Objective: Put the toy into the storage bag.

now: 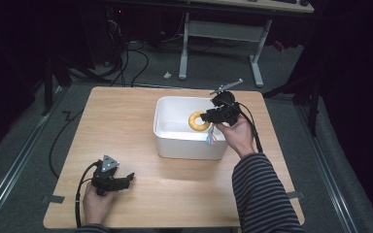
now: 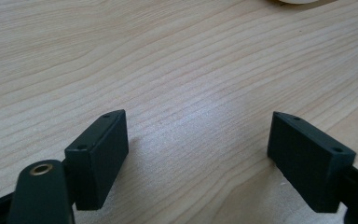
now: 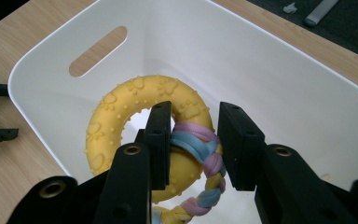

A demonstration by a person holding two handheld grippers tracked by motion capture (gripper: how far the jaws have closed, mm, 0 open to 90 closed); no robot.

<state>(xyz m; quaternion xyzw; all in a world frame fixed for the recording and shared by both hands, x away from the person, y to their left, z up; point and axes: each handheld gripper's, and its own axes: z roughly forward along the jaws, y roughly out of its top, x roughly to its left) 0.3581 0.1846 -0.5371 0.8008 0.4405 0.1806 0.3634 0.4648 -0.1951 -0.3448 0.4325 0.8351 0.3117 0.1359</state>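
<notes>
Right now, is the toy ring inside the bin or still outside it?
Inside, but held: the ring hangs within the bin's walls, the right gripper closed on its braided rope.

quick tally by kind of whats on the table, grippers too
white bin: 1
yellow ring toy with braided rope: 1
grippers: 2, the left gripper and the right gripper
total: 4

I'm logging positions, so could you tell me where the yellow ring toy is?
In the high view, the yellow ring toy hangs inside the white bin's right side, held by the right gripper.
</notes>
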